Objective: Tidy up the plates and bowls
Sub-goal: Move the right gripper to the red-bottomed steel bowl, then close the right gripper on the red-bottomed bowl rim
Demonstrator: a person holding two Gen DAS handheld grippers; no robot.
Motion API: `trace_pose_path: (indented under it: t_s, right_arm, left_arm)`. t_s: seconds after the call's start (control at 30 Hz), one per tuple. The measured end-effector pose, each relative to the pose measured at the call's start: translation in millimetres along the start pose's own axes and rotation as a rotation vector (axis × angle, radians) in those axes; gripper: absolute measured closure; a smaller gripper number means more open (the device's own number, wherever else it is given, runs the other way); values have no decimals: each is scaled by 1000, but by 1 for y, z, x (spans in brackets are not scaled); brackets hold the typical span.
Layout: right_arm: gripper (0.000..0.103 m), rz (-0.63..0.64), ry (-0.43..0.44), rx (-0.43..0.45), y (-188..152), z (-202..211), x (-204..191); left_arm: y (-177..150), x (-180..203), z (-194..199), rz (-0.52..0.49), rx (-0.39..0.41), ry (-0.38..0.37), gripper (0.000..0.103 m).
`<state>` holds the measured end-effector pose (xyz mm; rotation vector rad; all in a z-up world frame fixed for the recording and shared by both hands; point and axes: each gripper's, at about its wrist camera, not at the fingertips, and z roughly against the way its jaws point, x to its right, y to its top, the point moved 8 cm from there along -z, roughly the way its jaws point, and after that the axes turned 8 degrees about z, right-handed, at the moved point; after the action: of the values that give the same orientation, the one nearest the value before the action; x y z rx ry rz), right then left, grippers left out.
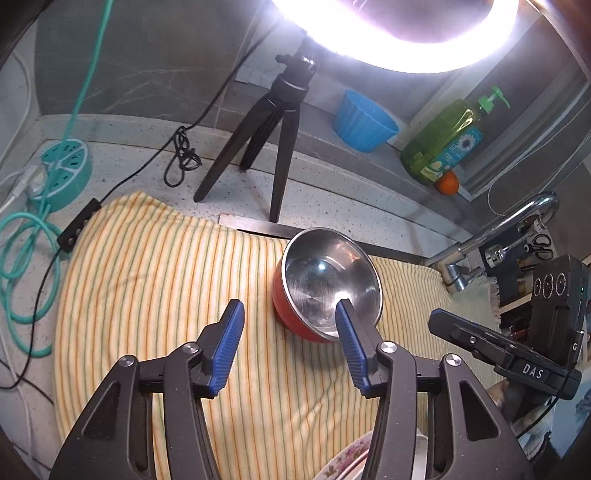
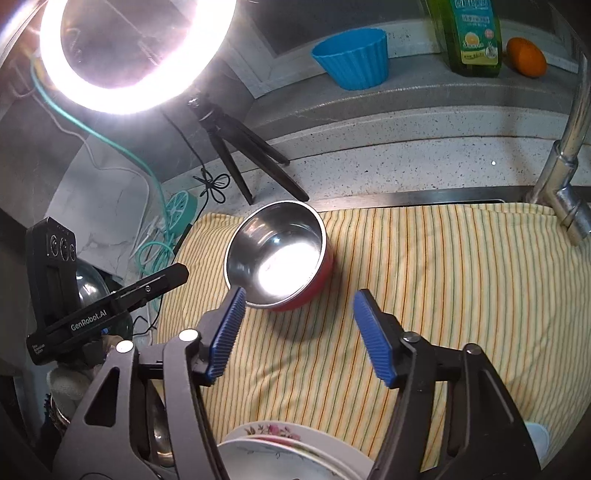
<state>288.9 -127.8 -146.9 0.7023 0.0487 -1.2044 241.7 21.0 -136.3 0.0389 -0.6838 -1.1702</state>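
A red bowl [image 1: 327,284] with a steel inside sits upright on the striped yellow cloth [image 1: 155,280]; it also shows in the right wrist view [image 2: 277,254]. My left gripper [image 1: 290,310] is open and empty, its right fingertip over the bowl's near rim. My right gripper [image 2: 299,299] is open and empty just in front of the bowl; it also appears in the left wrist view [image 1: 498,350]. White floral plates [image 2: 291,450] stand stacked below my right gripper. A plate edge [image 1: 347,461] shows under my left gripper.
A ring light on a black tripod [image 1: 273,136] stands behind the cloth. A blue cup [image 2: 354,55], a green soap bottle [image 2: 472,33] and an orange [image 2: 526,57] sit on the ledge. A faucet [image 2: 569,162] rises at right. Cables and a teal power hub [image 1: 66,166] lie left.
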Motion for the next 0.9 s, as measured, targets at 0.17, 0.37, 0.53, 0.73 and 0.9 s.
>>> trace_pose_path:
  t_s: [0.17, 0.37, 0.53, 0.73, 0.9]
  right_arm:
    - [52, -34, 11, -21, 5, -15, 10]
    - [57, -48, 13, -39, 9, -29, 13]
    - [68, -47, 19, -60, 8, -38, 14]
    - [74, -55, 15, -77, 7, -45, 16]
    - [84, -54, 18, -87, 7, -49, 16]
  left_arm:
    - [5, 3, -15, -14, -25, -2, 62]
    - [8, 2, -32, -9, -54, -6, 68]
    - [8, 1, -43, -8, -77, -6, 76]
    - [8, -1, -50, -2, -94, -8, 78]
    - [7, 0, -56, -15, -110, -9, 83]
